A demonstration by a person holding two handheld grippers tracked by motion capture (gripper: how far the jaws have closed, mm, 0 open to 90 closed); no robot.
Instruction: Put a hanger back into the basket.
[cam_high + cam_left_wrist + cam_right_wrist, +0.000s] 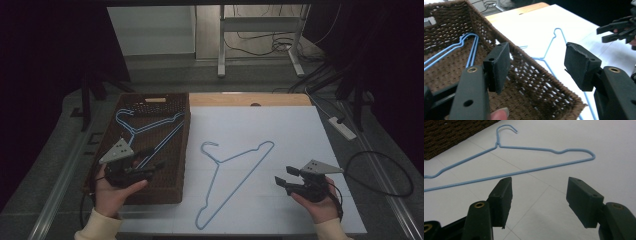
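A blue wire hanger (235, 180) lies flat on the white table (300, 130), between the two hands. Two more blue hangers (145, 130) already rest in the brown woven basket (172, 187) at the left side.

The left gripper (159, 165) hangs over the basket with its jaws wide and nothing between them. The right gripper (281, 180) hovers just above the table, near the hanger's long bottom wire. Its jaws are wide too, and they hold nothing.

It looks like the hanger on the table goes into the basket next. That could be tricky. The wire is very thin and lies flat, so the right gripper's pads could scrape the table and slide past it. If only one end is pinched, the hanger may swing and tip. Its hook (210, 145) could catch on the basket's rim or tangle with the hangers inside.
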